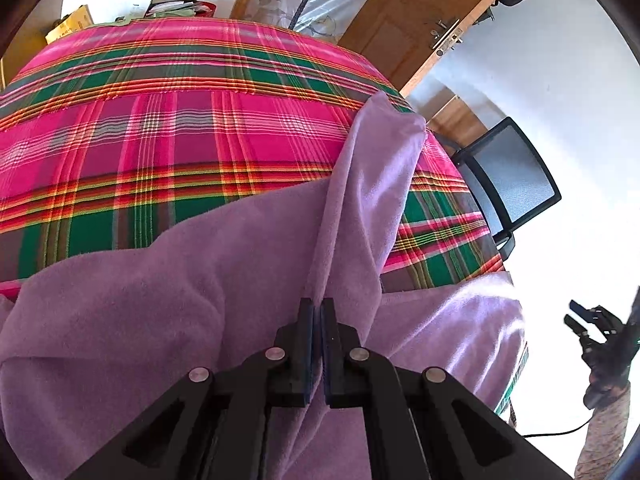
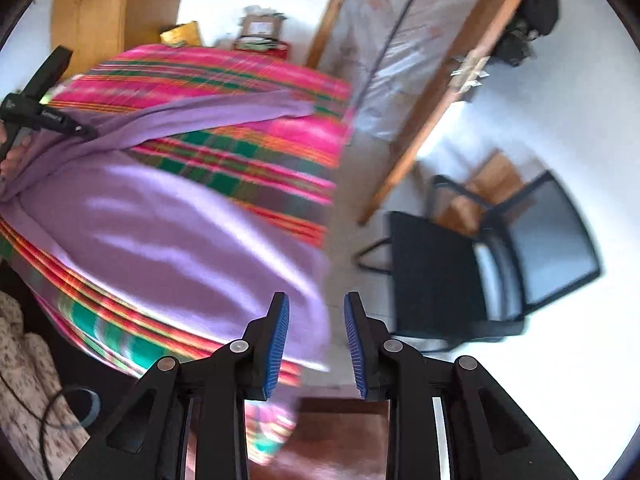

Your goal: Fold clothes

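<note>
One broad plaid cloth in pink, green and orange covers the table and fills most of both views. Across its near side lies the purple garment, spread over the table's near edge, with one long fold rising from the bulk of the fabric toward the far right corner of the table. Beside the table, well apart from the garment, stands a black chair on the pale floor, and a wooden door stands behind it. The left gripper is clenched on that raised fold of the purple garment, its jaws pressed together with the fabric running between them. The right gripper hangs off the table's right edge with its blue pads spread wide and nothing between them; this view is blurred
</note>
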`<state>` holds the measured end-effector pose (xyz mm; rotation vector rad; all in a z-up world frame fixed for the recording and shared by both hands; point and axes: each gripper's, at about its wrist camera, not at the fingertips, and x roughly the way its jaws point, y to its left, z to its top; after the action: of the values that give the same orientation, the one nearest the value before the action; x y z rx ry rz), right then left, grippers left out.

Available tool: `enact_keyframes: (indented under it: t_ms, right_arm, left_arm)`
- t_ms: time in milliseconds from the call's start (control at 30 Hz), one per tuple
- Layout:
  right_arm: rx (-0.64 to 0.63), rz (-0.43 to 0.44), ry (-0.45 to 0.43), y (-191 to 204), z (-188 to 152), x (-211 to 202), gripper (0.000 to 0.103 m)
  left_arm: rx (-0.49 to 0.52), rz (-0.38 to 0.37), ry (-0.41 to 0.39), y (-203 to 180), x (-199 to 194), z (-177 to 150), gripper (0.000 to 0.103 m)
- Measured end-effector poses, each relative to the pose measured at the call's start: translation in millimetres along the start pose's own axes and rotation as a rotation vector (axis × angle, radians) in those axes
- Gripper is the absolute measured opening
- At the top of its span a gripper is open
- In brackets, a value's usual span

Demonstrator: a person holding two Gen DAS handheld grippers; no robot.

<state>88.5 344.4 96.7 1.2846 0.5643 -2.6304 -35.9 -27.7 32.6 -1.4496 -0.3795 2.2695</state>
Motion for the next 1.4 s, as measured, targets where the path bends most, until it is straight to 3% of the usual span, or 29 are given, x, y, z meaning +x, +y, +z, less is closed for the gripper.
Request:
enact_keyframes:
  t_ms: [200,600,933,1400]
  right_arm:
    - [-0.011,0.164,-0.047,36,46,53,0.03]
    - [-0.062,0.325,-0.048,83,150,123,0.03]
    - [0.063,0.473,-0.021,103,214,171,0.03]
    - [0.179,0.413,0.099,108,250,214,0.03]
  left_arm:
    - [0.01,-0.048,-0.006,-8,-3,-7,0.003]
    - [-0.025,-0.088,0.004,-4,2,-10,0.003]
    - [-0.034,-0.112,0.025,-3,11,-7,0.003]
    - [-0.007,-0.089,0.024,-7,12,-7,0.003]
